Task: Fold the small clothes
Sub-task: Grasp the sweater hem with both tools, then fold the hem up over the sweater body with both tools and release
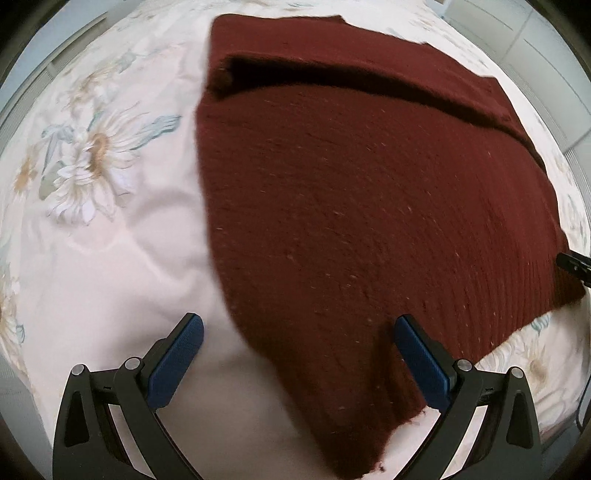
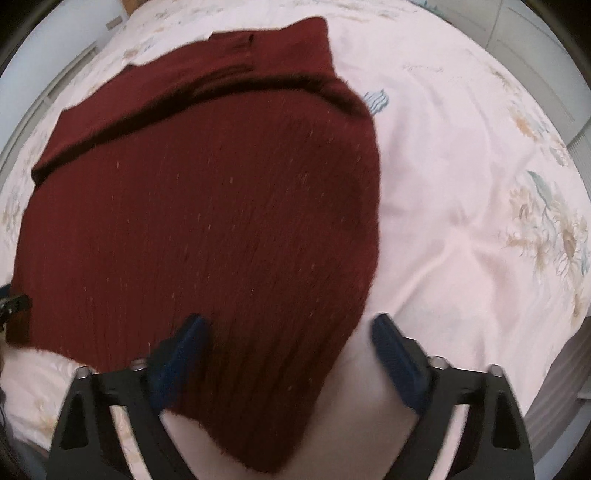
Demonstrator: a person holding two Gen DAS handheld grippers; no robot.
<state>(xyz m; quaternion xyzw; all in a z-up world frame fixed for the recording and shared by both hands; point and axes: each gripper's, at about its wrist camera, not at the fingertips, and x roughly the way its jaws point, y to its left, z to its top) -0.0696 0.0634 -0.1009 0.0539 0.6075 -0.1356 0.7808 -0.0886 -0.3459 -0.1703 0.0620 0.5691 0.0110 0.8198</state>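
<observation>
A dark red ribbed knit garment [image 1: 369, 206] lies spread on a pale floral bedspread [image 1: 110, 258], with a folded band across its far part. My left gripper [image 1: 297, 326] is open, its blue pads [image 1: 177, 362] straddling the garment's near left corner just above the cloth. In the right wrist view the same garment [image 2: 207, 229] fills the left and middle. My right gripper [image 2: 290, 326] is open, its jaws straddling the garment's near right corner. The tip of the other gripper shows at the far edge of each view: right one [image 1: 576, 264], left one [image 2: 11, 302].
The bedspread [image 2: 461, 203] extends to the right of the garment with printed flowers [image 2: 554, 229]. A large daisy print [image 1: 92, 162] lies left of the garment. White cabinets [image 1: 517, 33] and walls stand beyond the bed's edges.
</observation>
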